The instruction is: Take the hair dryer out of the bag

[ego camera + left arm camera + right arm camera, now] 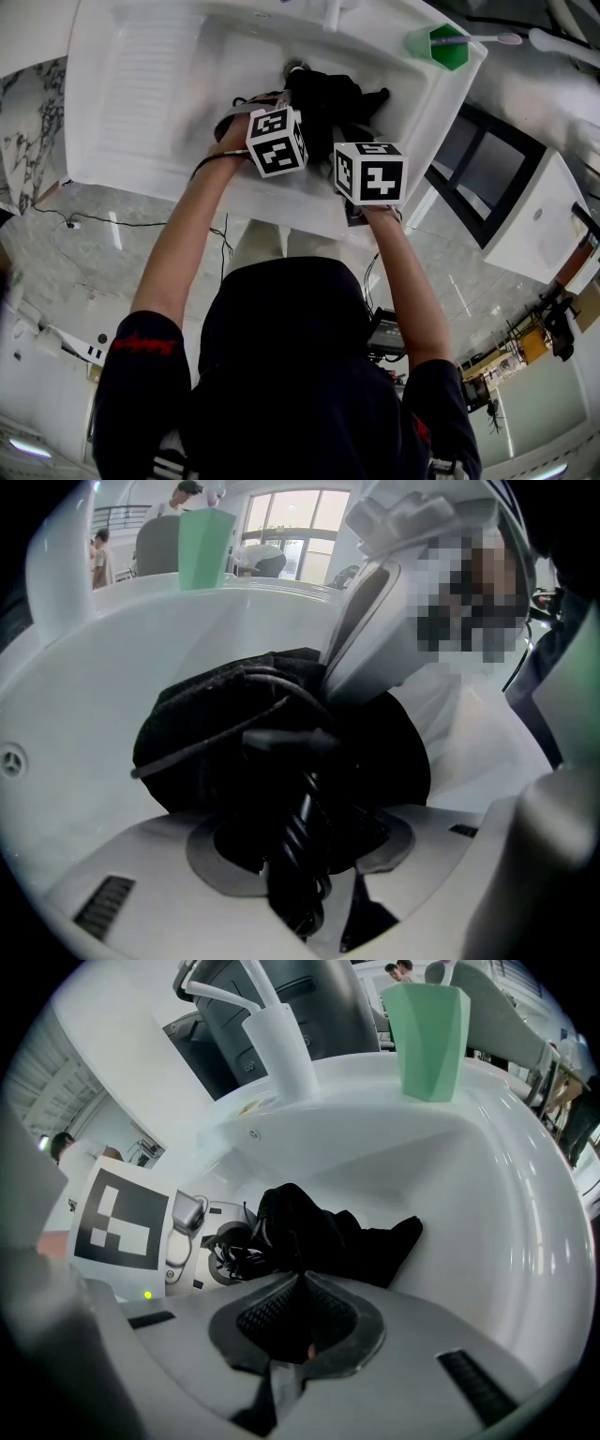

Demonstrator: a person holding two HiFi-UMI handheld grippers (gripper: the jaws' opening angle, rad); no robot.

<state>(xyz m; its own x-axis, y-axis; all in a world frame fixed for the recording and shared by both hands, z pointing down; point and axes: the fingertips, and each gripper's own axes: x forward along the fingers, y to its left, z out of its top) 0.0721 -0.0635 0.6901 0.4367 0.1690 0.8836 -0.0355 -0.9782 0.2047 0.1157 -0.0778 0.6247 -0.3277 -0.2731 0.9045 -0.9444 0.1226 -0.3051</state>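
A black fabric bag (330, 97) lies crumpled in the white sink (150, 84), near the drain. My left gripper (300, 860) reaches into the bag's left side, and a bundle of coiled black cord (298, 841) fills the gap between its pads. From the right gripper view that cord (234, 1255) shows at the left gripper (202, 1241). My right gripper (302, 1326) is shut on a fold of the bag (347, 1237) at its near edge. The hair dryer's body is hidden in the dark fabric. In the head view the marker cubes cover both sets of jaws.
A green cup (438, 45) holding a toothbrush (487, 39) stands on the sink's far right corner. The white faucet (281, 1049) rises at the back rim. The basin walls curve up closely around the bag. People stand far off in the room.
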